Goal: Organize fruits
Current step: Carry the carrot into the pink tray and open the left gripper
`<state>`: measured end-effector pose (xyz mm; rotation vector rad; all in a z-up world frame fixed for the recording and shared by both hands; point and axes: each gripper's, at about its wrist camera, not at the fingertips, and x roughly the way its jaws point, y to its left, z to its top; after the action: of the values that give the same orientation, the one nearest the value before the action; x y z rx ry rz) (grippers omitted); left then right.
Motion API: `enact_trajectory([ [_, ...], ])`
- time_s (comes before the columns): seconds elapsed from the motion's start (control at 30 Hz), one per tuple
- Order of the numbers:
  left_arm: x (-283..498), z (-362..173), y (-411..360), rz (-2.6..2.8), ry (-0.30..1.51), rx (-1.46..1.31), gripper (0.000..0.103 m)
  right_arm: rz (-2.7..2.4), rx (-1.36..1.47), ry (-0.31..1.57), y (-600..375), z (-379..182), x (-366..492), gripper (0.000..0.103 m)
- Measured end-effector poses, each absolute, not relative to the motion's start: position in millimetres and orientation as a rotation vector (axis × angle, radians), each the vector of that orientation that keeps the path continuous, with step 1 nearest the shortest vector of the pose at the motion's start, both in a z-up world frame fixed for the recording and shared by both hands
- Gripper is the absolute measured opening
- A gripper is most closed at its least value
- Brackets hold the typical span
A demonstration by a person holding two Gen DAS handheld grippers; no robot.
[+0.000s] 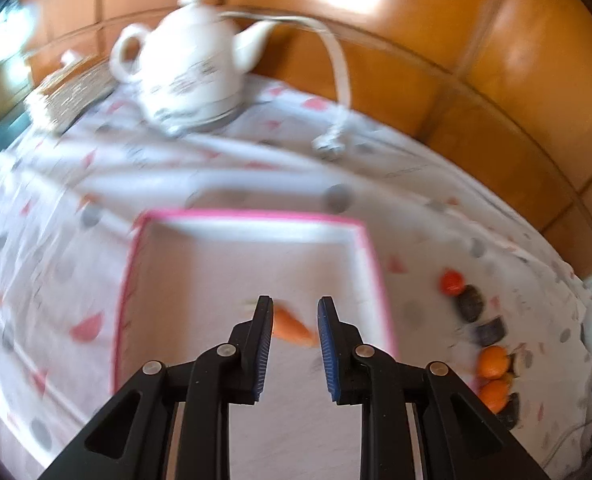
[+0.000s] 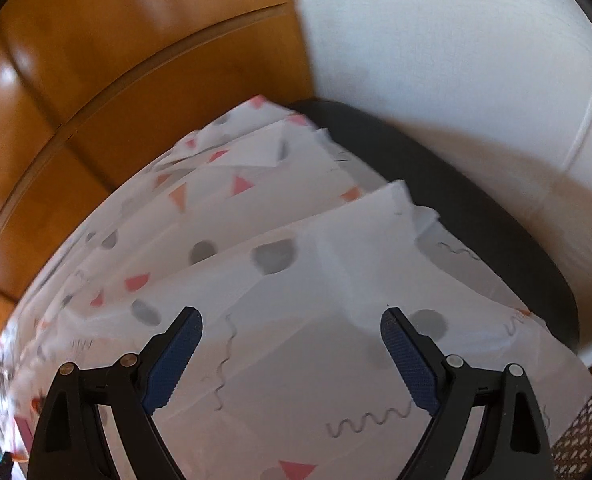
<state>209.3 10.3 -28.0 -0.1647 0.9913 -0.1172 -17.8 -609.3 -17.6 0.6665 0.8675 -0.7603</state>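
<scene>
Left gripper (image 1: 295, 320) fingers parted, empty, hovering over a carrot (image 1: 292, 326) lying in the pink-rimmed tray (image 1: 252, 216); right gripper (image 2: 291, 328) fingers spread wide, empty, above the patterned cloth (image 2: 280, 360) on the tabletop; beside the tray, right: a tomato (image 1: 451, 282), two oranges (image 1: 493, 361), dark fruits (image 1: 471, 302); farther back, a white teapot (image 1: 192, 60)

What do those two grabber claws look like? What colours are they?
Both look alike. The left gripper has shiny black plastic arms with triangle-shaped holes, joined by small round silver pins. Its fingers carry blue ridged pads on the inner sides. The right gripper is built the same way: black arms, silver pins, and bumpy dark blue pads. No cables, markings or sleeves show on either one.
</scene>
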Motion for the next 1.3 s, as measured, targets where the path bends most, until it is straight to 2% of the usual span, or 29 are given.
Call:
enact_trajectory([
  [0.2,185.6,-42.3,32.4,-0.050,0.987,-0.161,0.025,-0.721,0.588,0.907,-599.5,-18.8,-5.4,0.092],
  [0.27,175.6,-41.2,33.9,-0.043,0.976,-0.169,0.037,-0.711,0.580,0.925,-598.5,-21.5,-2.7,0.092],
  [0.37,155.1,-38.9,35.4,-0.038,0.955,-0.169,0.044,-0.670,0.552,0.947,-592.8,-23.9,4.4,0.090],
  [0.53,128.1,-36.0,28.9,-0.059,0.946,-0.154,0.047,-0.577,0.500,0.971,-574.5,-26.6,16.0,0.087],
  [0.63,110.0,-32.7,24.8,-0.072,0.932,-0.133,0.053,-0.531,0.470,0.983,-562.7,-27.4,21.6,0.086],
  [0.97,65.6,-19.9,22.1,-0.090,0.882,-0.100,0.059,-0.309,0.370,1.004,-519.7,-27.1,42.8,0.077],
  [1.2,46.1,-19.3,28.4,-0.066,0.857,-0.087,0.063,-0.066,0.278,1.044,-470.9,-28.7,54.7,0.059],
  [1.3,39.4,-17.5,31.1,-0.060,0.840,-0.080,0.066,0.034,0.219,1.071,-444.2,-30.2,58.5,0.055],
])
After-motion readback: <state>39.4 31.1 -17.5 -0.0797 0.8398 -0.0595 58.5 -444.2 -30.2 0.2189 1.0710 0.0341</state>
